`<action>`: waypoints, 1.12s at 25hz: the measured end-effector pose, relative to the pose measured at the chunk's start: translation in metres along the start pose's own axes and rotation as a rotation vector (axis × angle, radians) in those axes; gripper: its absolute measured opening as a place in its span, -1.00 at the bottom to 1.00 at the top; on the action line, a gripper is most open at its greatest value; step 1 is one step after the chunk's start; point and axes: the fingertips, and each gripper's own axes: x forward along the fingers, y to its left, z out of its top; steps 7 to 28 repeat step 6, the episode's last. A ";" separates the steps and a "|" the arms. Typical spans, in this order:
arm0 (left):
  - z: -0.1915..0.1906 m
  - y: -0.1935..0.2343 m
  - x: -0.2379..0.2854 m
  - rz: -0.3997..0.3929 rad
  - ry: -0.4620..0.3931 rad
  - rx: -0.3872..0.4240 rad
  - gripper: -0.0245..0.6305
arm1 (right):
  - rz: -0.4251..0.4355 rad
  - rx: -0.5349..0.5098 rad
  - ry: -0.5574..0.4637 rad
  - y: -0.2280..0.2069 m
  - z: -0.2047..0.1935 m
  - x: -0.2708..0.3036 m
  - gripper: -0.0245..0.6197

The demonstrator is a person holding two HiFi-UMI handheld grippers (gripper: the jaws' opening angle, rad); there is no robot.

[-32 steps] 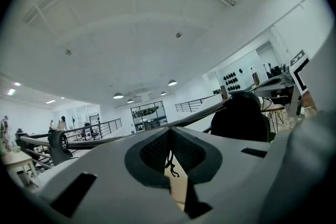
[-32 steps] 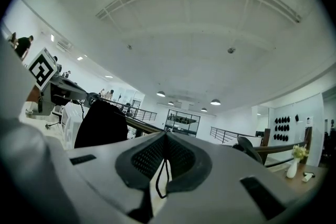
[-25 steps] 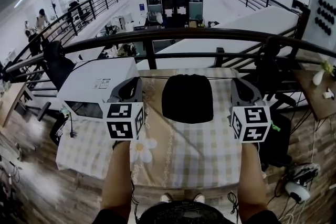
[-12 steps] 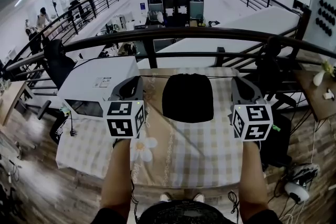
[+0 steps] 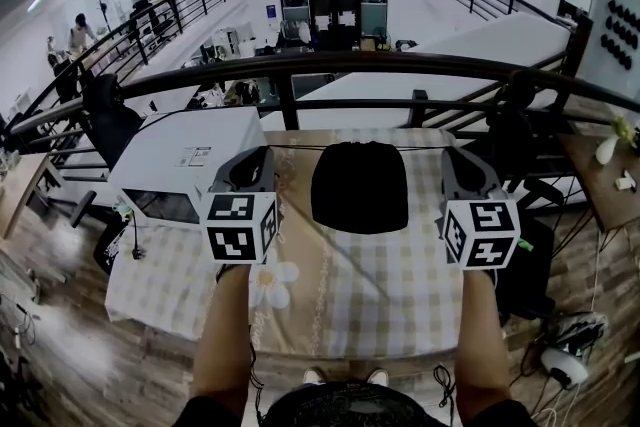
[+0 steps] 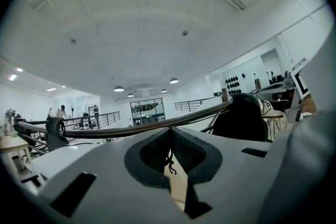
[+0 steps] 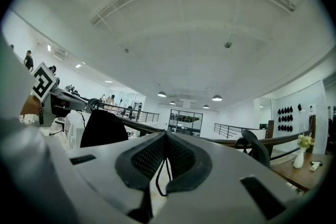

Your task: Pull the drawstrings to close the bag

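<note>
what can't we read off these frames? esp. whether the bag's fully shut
- Head view: the bag mouth is small and solid black; fully cinched or not, cannot tell.
- Head view: the pads' hold on the drawstrings is hidden under the left gripper and right gripper bodies.
- Both gripper views: each string's run to the bag is cut off by that gripper's own housing.

Left forearm [image 5: 222,335] and right forearm [image 5: 480,340] stretched forward in parallel, left claw [image 5: 262,151] and right claw [image 5: 450,153] roughly level, well apart, each pinched together on a drawstring [image 6: 170,163]
</note>
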 end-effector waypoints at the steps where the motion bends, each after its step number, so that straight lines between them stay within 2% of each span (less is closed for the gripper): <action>1: 0.000 0.000 0.000 -0.001 0.001 0.001 -0.83 | -0.001 0.000 0.001 0.000 0.000 0.000 -0.86; 28: -0.003 0.001 -0.001 -0.006 0.007 0.006 -0.83 | -0.004 0.000 0.006 0.002 -0.002 -0.001 -0.86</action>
